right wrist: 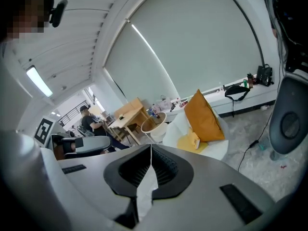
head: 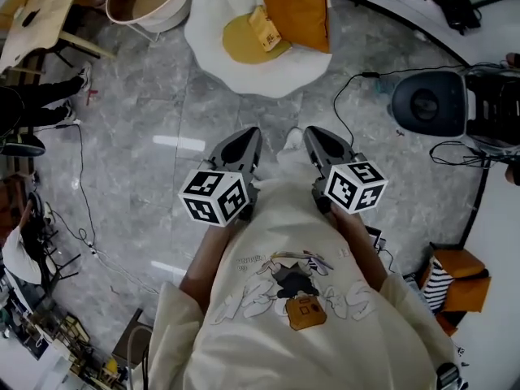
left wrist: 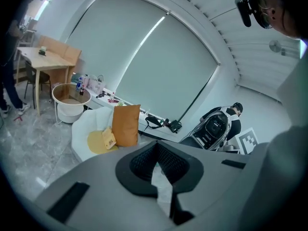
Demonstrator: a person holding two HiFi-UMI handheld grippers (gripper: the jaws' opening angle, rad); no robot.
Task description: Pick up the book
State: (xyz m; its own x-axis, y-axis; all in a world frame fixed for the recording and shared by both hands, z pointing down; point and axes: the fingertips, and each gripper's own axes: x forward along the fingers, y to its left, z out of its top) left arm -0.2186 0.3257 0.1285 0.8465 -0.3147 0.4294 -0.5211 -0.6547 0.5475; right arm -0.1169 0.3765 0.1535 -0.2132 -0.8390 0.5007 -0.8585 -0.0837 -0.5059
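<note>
glossy grey marble-look floor (head: 154, 96) tiles catch streaks of light. the left gripper (head: 249, 135) and right gripper (head: 314, 134) have matt grey plastic-looking shells with black ribbed pads (left wrist: 142, 162). a smooth white chair (head: 207, 15) carries a soft orange cloth cushion (head: 296, 2), a yellow fabric seat pad (head: 236, 43) and a book (head: 264, 29) with a matt yellowish paper cover. the person's cream shirt (head: 325, 323) is soft printed cloth.

Small yellow book (head: 264, 29), closed, flat on the white chair's (head: 213, 23) yellow seat cushion (head: 237, 43), just beside the orange pillow (head: 299, 6).
</note>
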